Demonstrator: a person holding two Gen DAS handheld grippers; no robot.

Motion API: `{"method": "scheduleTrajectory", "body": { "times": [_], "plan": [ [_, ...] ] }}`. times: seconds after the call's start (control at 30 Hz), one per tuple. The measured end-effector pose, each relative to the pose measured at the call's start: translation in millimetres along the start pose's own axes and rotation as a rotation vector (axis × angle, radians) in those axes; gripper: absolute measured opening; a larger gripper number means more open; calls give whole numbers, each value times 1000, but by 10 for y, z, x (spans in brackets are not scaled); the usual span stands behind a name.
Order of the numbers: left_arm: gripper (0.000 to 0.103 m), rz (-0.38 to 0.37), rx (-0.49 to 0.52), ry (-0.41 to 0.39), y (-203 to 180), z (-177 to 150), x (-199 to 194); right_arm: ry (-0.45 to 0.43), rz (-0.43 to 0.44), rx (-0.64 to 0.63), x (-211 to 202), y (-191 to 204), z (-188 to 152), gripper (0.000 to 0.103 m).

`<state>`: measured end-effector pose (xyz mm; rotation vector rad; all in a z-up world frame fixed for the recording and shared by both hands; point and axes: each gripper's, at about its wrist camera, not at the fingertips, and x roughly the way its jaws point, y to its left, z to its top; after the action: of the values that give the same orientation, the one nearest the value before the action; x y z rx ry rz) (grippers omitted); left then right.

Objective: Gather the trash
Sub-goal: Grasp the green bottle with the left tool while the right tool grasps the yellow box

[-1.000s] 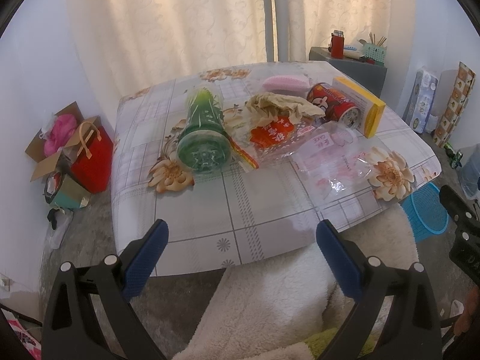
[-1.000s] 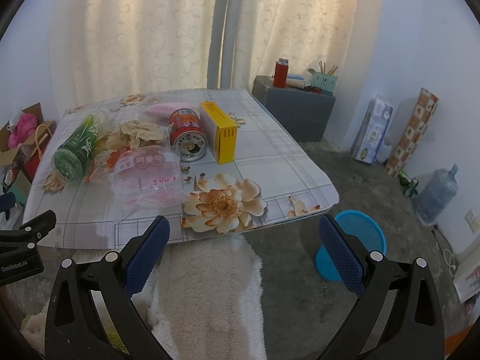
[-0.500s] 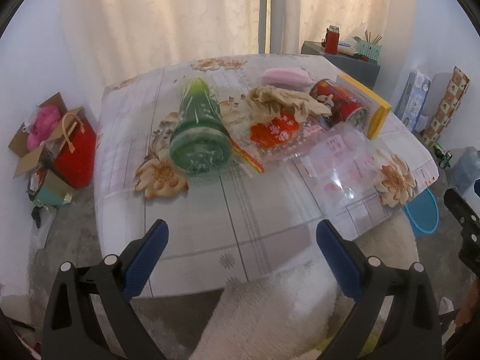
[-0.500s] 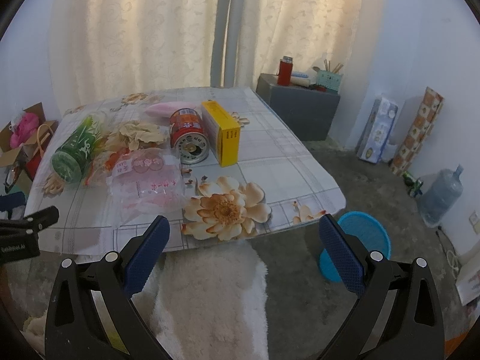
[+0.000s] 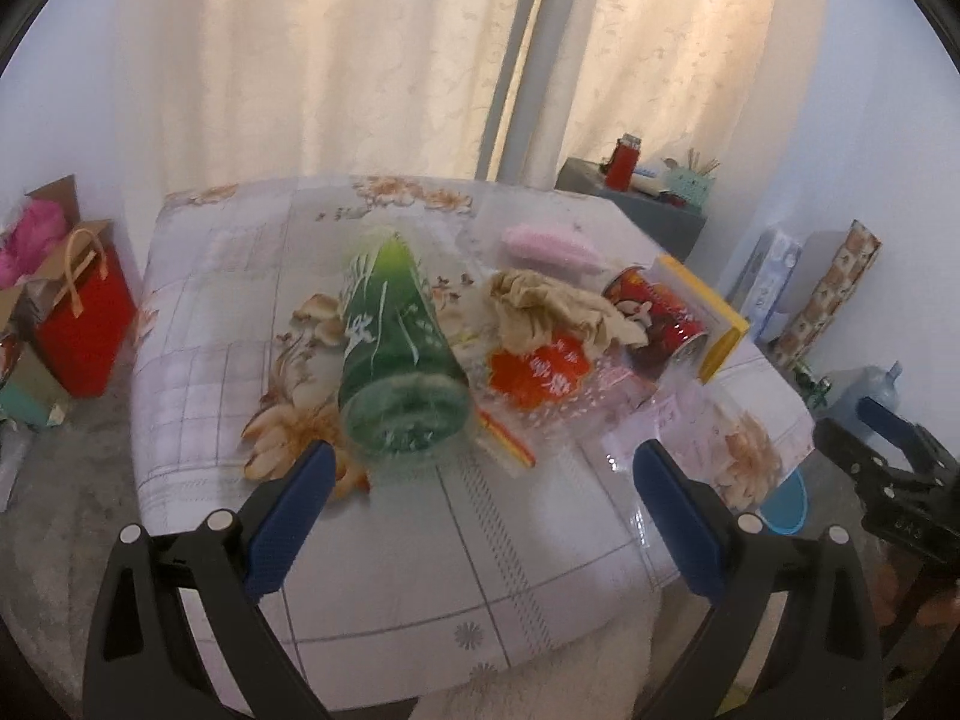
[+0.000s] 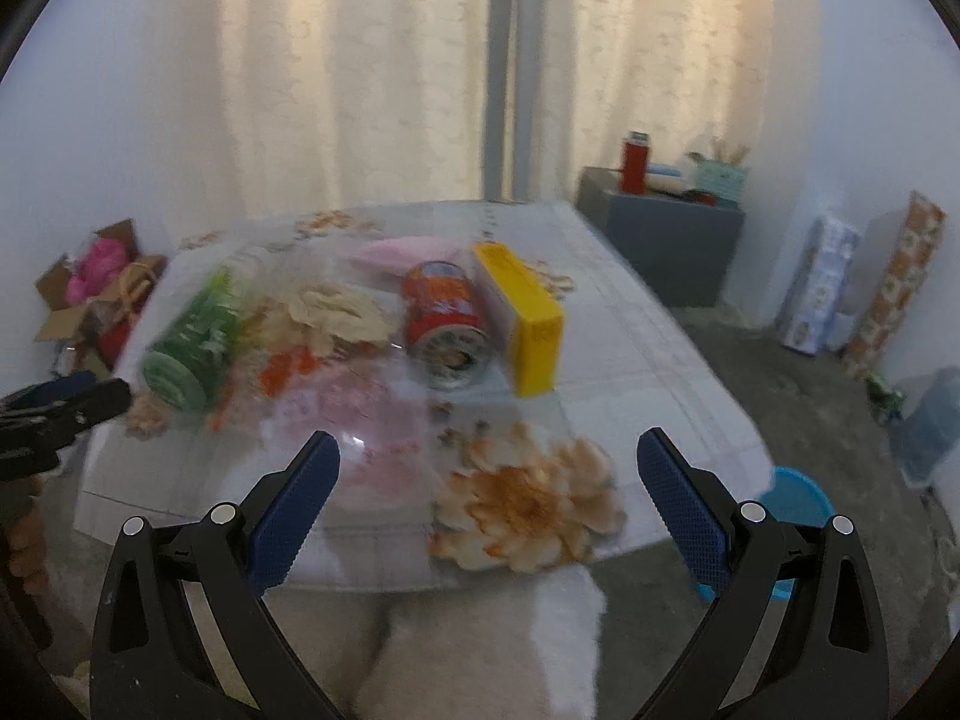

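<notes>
The green bottle [image 5: 396, 354] lies on its side on the tabletop [image 5: 420, 552], long axis running away from the left gripper [image 5: 480, 510], its wide base toward the jaws and its narrow neck end pointing off to the curtain. It is translucent green plastic with white markings, shading to yellow-green near the neck. The base sits just ahead of the left finger's tip [image 5: 294, 510], not touching it.

Right of the bottle, ahead of the jaws: a crumpled tan paper [image 5: 552, 312] over a clear wrapper with a red label [image 5: 537, 369], then a red can [image 5: 660, 318] on its side, open end toward the right finger, and a yellow box [image 5: 708, 324] standing on edge against the can. A pink packet [image 5: 549, 243] lies beyond these.

Left jaws stand wide apart and hold nothing.

The right gripper [image 6: 489, 504] hangs over the near edge of the tabletop, jaws equally wide and empty (this view is blurred). Between its fingers lies the printed flower of the cloth [image 6: 528, 510]; the can and box lie straight ahead, the bottle ahead and to the left. A blue basket [image 6: 795, 498] sits on the floor behind its right finger.
</notes>
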<state>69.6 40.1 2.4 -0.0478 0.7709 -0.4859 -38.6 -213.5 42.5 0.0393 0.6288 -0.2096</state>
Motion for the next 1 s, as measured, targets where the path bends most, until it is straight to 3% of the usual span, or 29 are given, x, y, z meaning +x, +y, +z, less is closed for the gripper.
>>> {"method": "scheduleTrajectory", "body": {
  "times": [0.17,0.43,0.73,0.87,1.0],
  "plan": [
    [97,-46,-1,-42,3,56,2,6,92,-27,90,118,83,95],
    [97,-47,36,-71,53,105,30,32,165,-27,215,194,219,95],
    [97,3,21,-120,301,383,50,8,170,-1,302,55,519,95],
    [90,31,6,-71,456,581,197,0,112,18,411,-89,749,95],
    [80,-12,-61,-19,601,688,326,64,130,104,700,-331,976,94]
  ]
}}
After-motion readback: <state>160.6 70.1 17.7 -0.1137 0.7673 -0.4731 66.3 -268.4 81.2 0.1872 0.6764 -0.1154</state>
